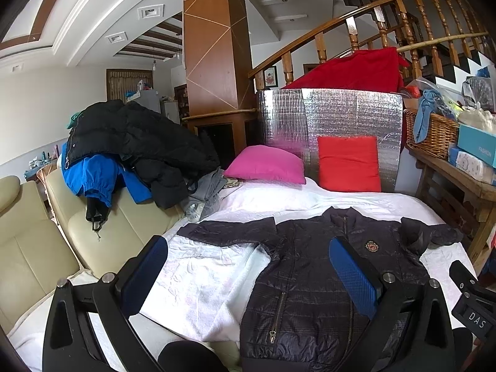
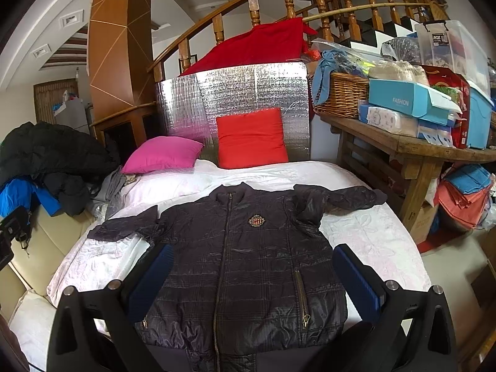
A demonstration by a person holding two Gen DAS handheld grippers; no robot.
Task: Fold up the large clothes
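Straight ahead of both wide-open, empty claws, left claw (image 1: pixel 248 276) and right claw (image 2: pixel 252 274): jacket (image 2: pixel 241 263) flat on bed (image 2: pixel 372 235), collar far, hem nearest, right claw centred.

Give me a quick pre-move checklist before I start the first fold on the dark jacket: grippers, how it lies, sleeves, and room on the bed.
1. Left gripper open and holding nothing: ok.
2. Right gripper open and holding nothing: ok.
3. Dark jacket lies front up on the white bed cover, zipped, collar away from the grippers: ok.
4. Jacket's left sleeve spread out flat to the side: ok.
5. Jacket's right sleeve bunched and crumpled near the shoulder: not ok, smooth it first.
6. Pink pillow and red pillow lie beyond the collar, apart from the jacket: ok.
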